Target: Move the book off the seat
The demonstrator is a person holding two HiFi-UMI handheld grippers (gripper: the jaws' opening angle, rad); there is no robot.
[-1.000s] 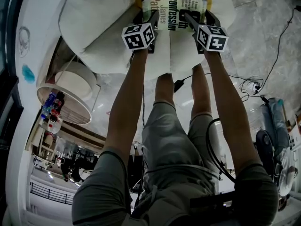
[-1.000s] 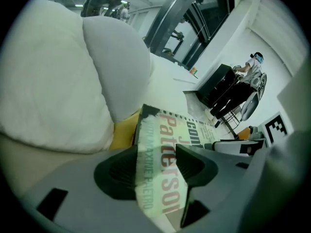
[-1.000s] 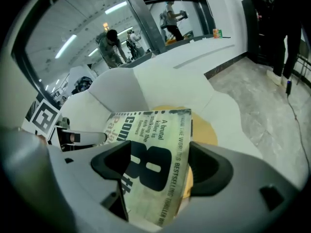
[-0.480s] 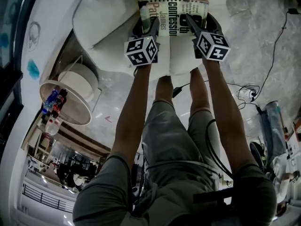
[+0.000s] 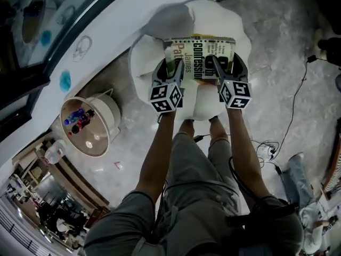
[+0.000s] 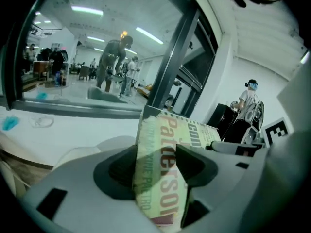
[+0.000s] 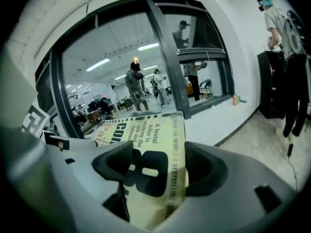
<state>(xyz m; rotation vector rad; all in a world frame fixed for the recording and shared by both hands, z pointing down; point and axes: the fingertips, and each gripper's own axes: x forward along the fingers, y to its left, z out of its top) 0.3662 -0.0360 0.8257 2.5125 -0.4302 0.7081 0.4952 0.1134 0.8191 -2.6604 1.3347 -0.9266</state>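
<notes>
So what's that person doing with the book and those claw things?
A person holds a claw in each hand, and both are clamped on one paperback book, the left claw on one end, the right claw on the other. The right claw's jaws have just been closing a little, with the book between them. The book is up in the air, and the white seat is below it.

Dim, cool light throughout, strong fisheye bending toward dark edges, nearest foreground softly blurred.
</notes>
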